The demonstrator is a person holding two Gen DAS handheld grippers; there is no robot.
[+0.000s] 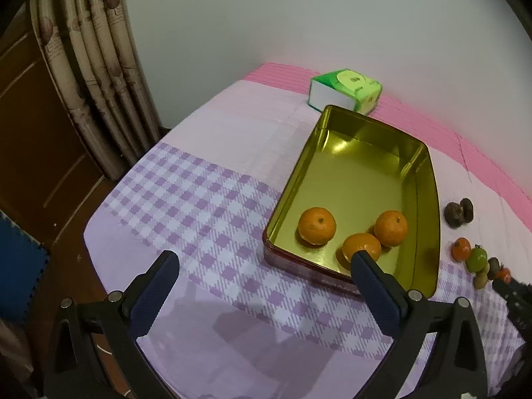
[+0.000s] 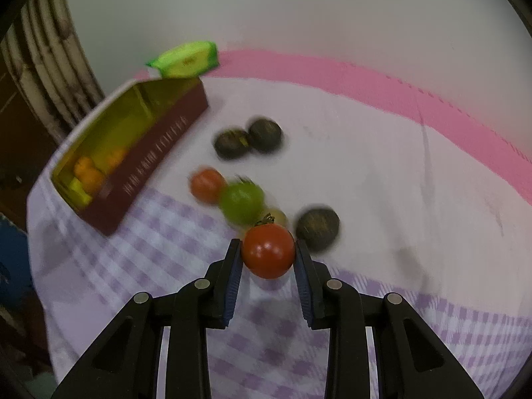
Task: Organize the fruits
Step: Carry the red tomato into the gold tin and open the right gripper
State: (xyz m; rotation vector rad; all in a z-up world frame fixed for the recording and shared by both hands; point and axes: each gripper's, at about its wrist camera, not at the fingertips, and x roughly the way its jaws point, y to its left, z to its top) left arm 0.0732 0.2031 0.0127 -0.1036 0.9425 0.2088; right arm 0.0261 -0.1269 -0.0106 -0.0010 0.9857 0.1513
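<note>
Right tool point(image 2: 268, 253) pinching red tomato point(image 2: 268, 250) | left tool point(image 1: 266, 267) spread, empty

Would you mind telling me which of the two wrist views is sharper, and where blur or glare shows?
Left wrist view: sharp, with bright glare patches on the gold inside of the tin. Right wrist view: motion-smeared background, so the green tomato and the tin's lettering are soft, while the red tomato clamped in the right gripper stays crisp.
</note>
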